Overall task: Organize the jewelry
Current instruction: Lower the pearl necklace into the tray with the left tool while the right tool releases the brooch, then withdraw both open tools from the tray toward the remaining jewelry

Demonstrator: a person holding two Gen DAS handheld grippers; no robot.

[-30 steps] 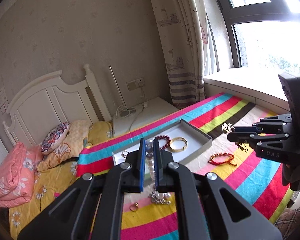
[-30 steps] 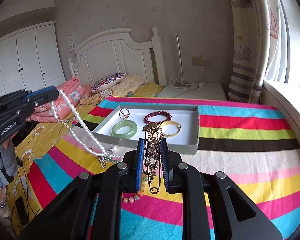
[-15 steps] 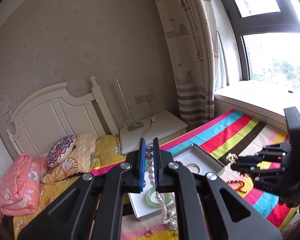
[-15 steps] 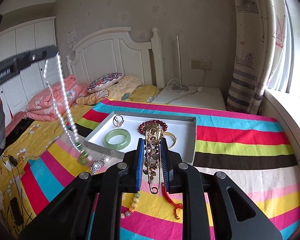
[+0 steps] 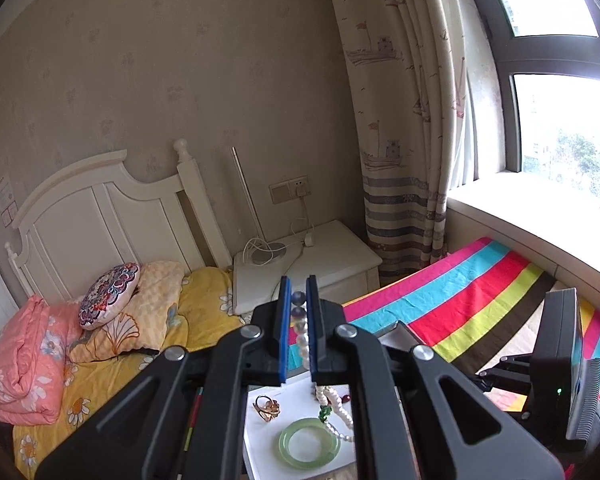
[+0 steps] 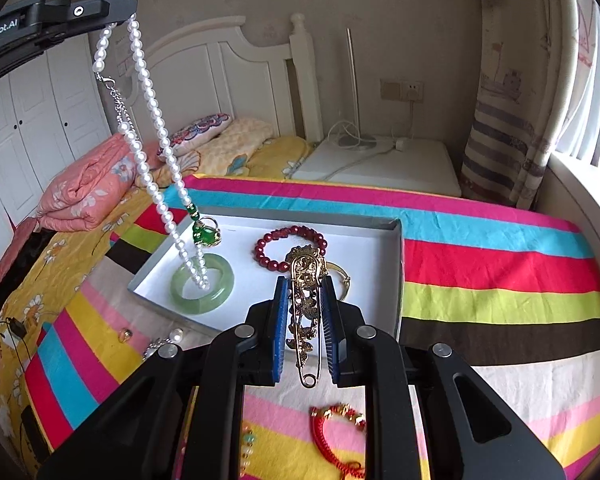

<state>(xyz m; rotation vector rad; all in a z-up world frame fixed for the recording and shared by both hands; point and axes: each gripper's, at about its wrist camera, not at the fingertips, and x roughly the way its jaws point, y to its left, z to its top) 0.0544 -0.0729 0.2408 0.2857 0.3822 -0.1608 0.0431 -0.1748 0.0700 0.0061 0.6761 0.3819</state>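
My left gripper (image 5: 299, 298) (image 6: 129, 12) is shut on a white pearl necklace (image 6: 156, 128) (image 5: 304, 344) with a green pendant (image 6: 204, 234). The strand hangs high above the grey tray (image 6: 398, 276) (image 5: 260, 440), its lower loop dangling over the green jade bangle (image 6: 202, 289) (image 5: 309, 443). My right gripper (image 6: 305, 284) is shut on a gold brooch pin (image 6: 307, 320), held over the tray's near edge. Inside the tray also lie a red bead bracelet (image 6: 290, 250), a gold bangle (image 6: 340, 274) partly hidden by the brooch, and a gold ring (image 5: 266, 408).
On the striped bedspread (image 6: 500, 280) in front of the tray lie a red cord bracelet (image 6: 338, 428), a pastel bead bracelet (image 6: 247, 446), a small gold ring (image 6: 125, 334) and a silver-and-pearl piece (image 6: 168, 340). Pillows (image 5: 108, 296), a headboard (image 5: 100, 216) and a white nightstand (image 5: 304, 264) stand behind.
My left gripper has risen and carried the pearl necklace from the bedspread to above the tray. My right gripper has moved forward with the brooch, closer over the tray.
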